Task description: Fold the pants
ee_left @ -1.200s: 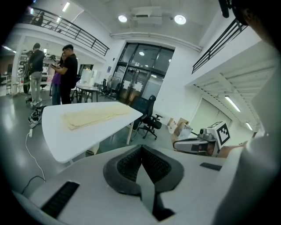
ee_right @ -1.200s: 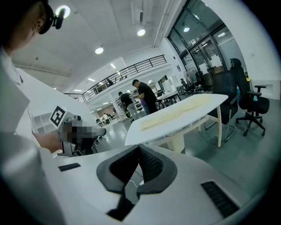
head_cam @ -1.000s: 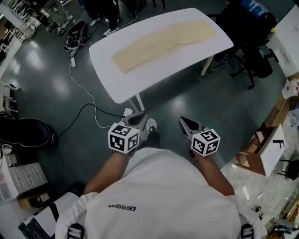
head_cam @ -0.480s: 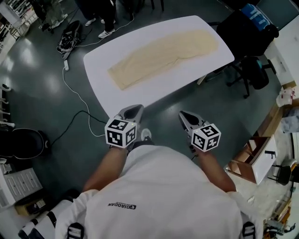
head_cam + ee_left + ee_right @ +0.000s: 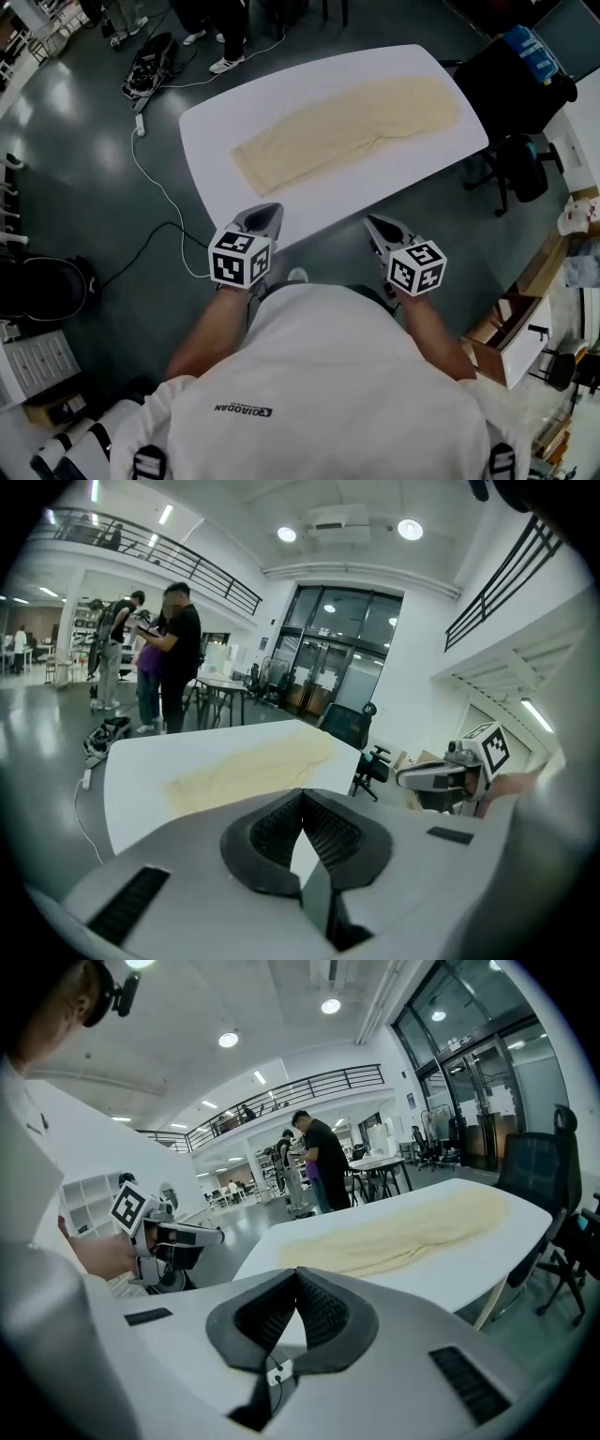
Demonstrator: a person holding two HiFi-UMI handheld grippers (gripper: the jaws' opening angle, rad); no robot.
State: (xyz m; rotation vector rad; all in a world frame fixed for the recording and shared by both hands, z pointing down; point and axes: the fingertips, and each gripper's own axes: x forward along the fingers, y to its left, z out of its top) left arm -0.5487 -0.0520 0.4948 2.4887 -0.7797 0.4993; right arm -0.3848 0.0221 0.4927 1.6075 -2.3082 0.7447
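Observation:
Cream pants (image 5: 347,122) lie spread flat along a white table (image 5: 211,127), waist end at the right and leg ends at the left. My left gripper (image 5: 265,208) hovers at the table's near edge, shut and empty. Further right along that edge my right gripper (image 5: 373,221) is also shut and empty. In the left gripper view the jaws (image 5: 302,792) meet in front of the pants (image 5: 248,766), with the right gripper (image 5: 441,775) off to the side. The right gripper view shows shut jaws (image 5: 296,1271), the pants (image 5: 412,1232) ahead and the left gripper (image 5: 192,1235) at the left.
Black office chairs (image 5: 516,84) stand at the table's right end. A cable (image 5: 159,187) trails over the floor at the left, near a bag (image 5: 150,61). People (image 5: 225,28) stand beyond the far edge. Shelves and boxes (image 5: 525,337) line the right side.
I have stepped toward the table. Both grippers moved forward together from over the floor to the table's near edge; both stayed shut.

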